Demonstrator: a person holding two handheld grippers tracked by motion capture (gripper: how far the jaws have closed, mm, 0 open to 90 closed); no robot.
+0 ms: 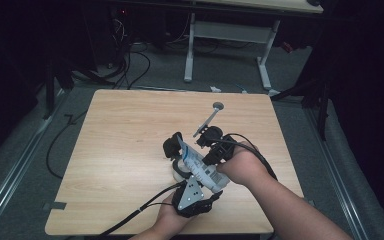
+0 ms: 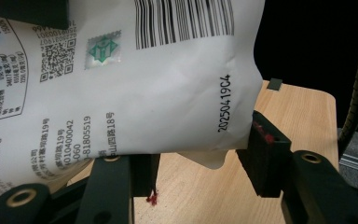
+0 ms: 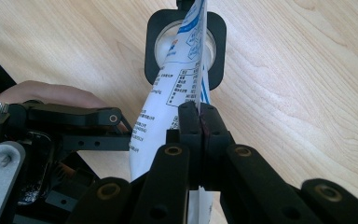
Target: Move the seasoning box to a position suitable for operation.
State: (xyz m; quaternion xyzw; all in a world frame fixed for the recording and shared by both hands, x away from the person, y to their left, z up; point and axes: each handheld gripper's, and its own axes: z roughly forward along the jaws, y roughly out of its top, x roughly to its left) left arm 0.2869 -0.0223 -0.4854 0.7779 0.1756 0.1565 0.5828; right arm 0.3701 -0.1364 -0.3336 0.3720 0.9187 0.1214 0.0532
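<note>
Gripping white pouch (image 3: 168, 93) with both tools (image 3: 199, 116).

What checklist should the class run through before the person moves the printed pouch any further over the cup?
1. Right gripper pinched on the pouch edge: ok, jaws closed flat on it.
2. Left gripper firm on the pouch's other end: cannot tell; the pouch sits between the jaws, but pad contact is unclear.
3. Pouch's far end lined up over the white cup: ok in the right gripper view.
4. Pouch's far end opened: cannot tell.
5. Cup seated in its black holder on the table: ok.
6. Spoon out of the way: ok, it lies farther back.
</note>
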